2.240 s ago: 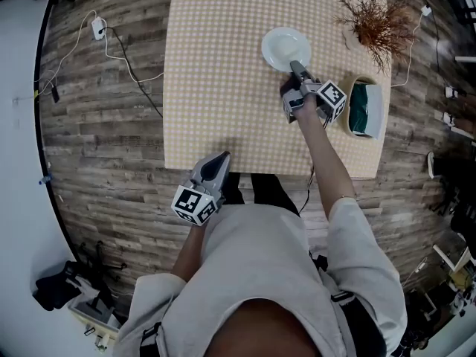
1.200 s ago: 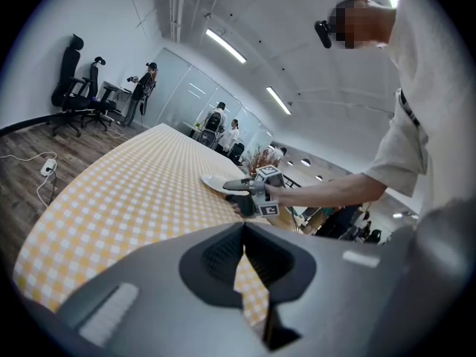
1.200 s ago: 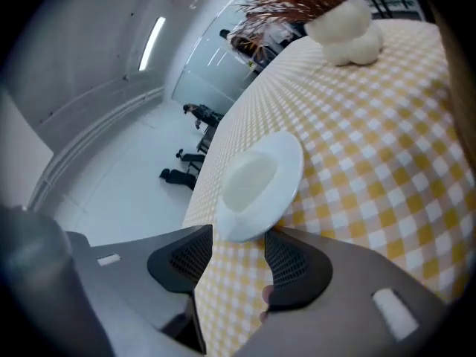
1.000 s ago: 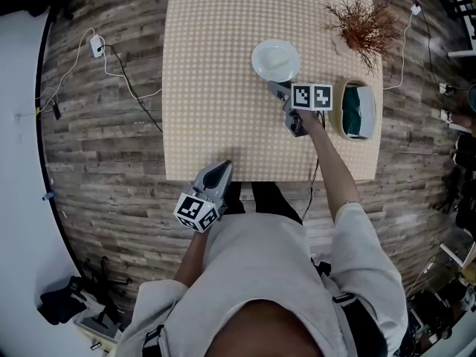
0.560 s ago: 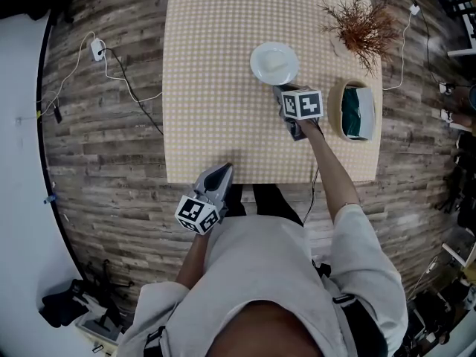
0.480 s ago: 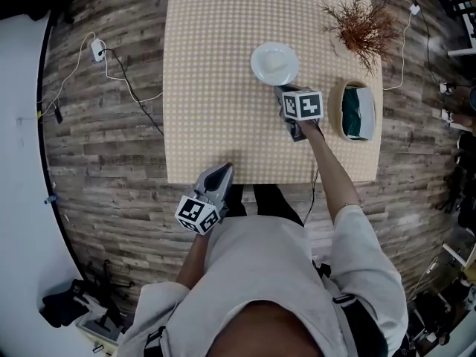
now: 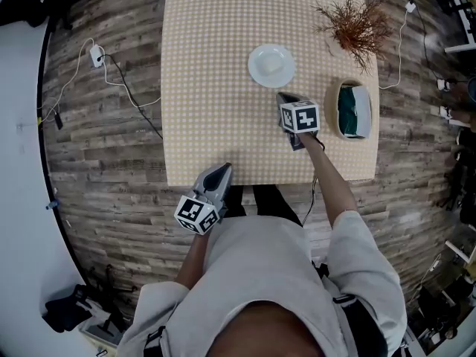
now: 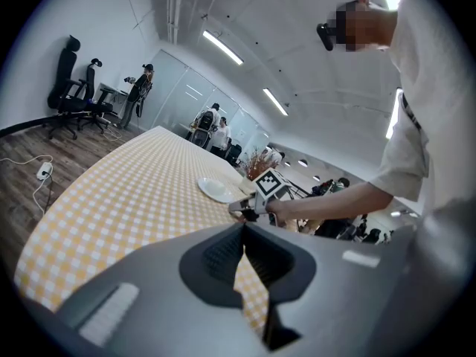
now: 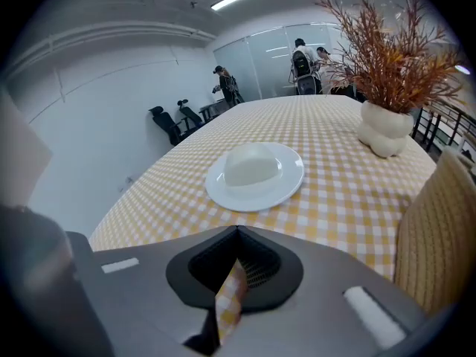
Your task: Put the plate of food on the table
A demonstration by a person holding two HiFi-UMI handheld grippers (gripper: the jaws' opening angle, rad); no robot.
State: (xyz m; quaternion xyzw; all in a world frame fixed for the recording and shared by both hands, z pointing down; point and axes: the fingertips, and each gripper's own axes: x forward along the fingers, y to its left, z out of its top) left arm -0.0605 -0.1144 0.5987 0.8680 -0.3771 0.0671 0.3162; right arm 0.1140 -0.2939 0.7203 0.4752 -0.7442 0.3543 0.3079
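**Operator:** Head view first: how far along am I?

**Spotter:** The plate of food (image 7: 271, 65) sits on the checked bench (image 7: 208, 88), so placing looks done. Your right claw (image 7: 284, 98) has just closed, empty, near it. Your left claw (image 7: 219, 171) is closed, empty, at the near edge.

**Operator:** Surroundings?

**Spotter:** Plank floor (image 7: 104, 147), dried plant (image 7: 355, 22), basket (image 7: 355, 110).

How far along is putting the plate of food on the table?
Done: the plate with its white food stands flat on the checked table, nothing touching it. In hand: nothing; the right gripper, short of the plate, has just closed its jaws empty; the left gripper is shut too. Left: nothing visible.
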